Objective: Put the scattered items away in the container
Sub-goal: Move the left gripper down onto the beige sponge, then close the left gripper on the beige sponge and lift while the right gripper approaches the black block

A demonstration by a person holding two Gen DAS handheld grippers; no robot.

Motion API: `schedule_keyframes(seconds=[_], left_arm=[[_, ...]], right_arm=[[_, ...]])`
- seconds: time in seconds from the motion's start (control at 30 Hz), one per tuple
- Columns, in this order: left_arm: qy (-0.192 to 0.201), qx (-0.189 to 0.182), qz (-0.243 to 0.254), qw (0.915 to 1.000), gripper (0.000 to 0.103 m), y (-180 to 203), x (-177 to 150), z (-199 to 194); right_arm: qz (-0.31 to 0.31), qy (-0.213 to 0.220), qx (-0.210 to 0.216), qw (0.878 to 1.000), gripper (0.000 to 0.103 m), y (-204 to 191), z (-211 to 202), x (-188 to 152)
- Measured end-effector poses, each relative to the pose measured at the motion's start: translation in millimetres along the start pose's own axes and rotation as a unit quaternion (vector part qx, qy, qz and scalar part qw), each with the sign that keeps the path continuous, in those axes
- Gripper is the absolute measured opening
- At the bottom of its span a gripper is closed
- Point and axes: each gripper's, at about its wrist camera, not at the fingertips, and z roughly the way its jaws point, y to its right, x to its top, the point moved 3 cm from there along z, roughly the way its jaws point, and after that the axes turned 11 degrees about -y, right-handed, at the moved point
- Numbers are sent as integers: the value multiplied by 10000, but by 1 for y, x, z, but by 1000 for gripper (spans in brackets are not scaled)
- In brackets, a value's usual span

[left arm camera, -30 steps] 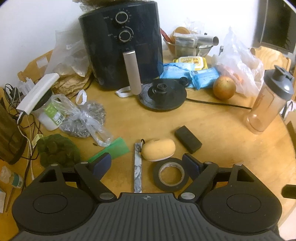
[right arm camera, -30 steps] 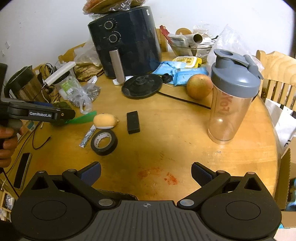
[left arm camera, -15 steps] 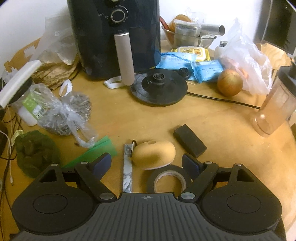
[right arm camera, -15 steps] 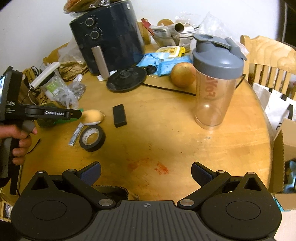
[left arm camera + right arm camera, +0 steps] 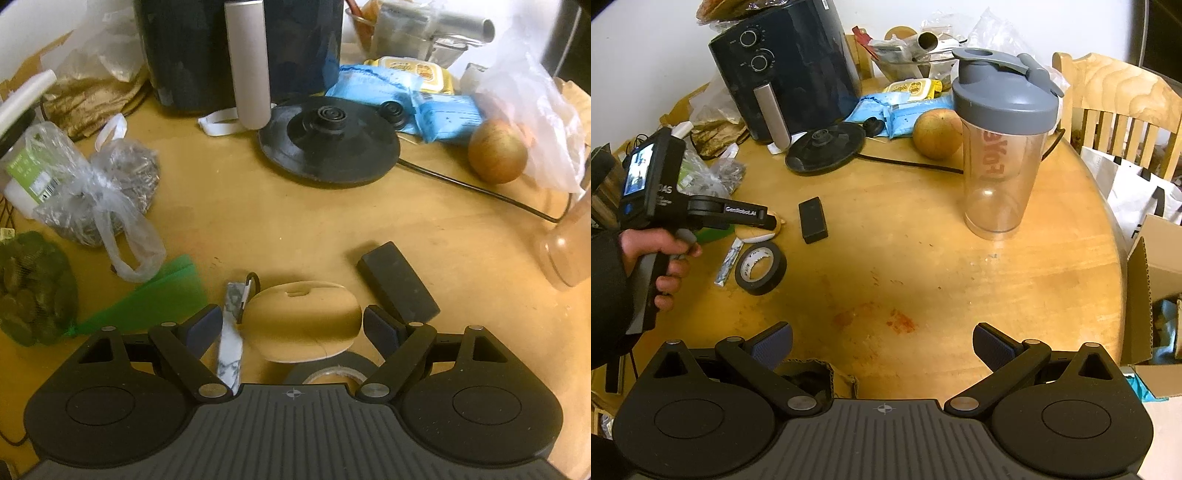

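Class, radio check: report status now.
Left hand-held gripper open, straddling tan case. Right hand-held gripper open, empty. Tape roll and marbled strip crowd it.

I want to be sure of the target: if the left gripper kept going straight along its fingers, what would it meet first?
Most likely the tan oval case, lying between the open left gripper fingers, though depth is unclear.

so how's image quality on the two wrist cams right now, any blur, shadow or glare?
Left wrist: soft motion blur throughout; the left gripper casts a dark shadow over the tan oval case; fisheye bends the table edge. Right wrist: sharper; mild glare on the table beside the shaker bottle; corners vignetted black; the chair bows with distortion.
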Motion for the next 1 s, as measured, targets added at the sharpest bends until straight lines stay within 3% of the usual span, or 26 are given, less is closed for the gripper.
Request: schedule_keyframes(seconds=[0.1,0.33,0.73,1.0], left_arm=[[-66,-90,-98,9999,78,0,2,7],[33,-61,-127,9999,77,1,0,2],[384,338,-93,9986,77,2,-8,-61],[551,408,-234,9974,77,-6,-17,-102]], right_arm=[[36,-15,-15,10000,103,1,1,0],[50,-33,-22,10000,103,1,2,1],[-143,-98,40,9998,103,0,9,15],[-340,-127,63,9993,103,-7,21,32]])
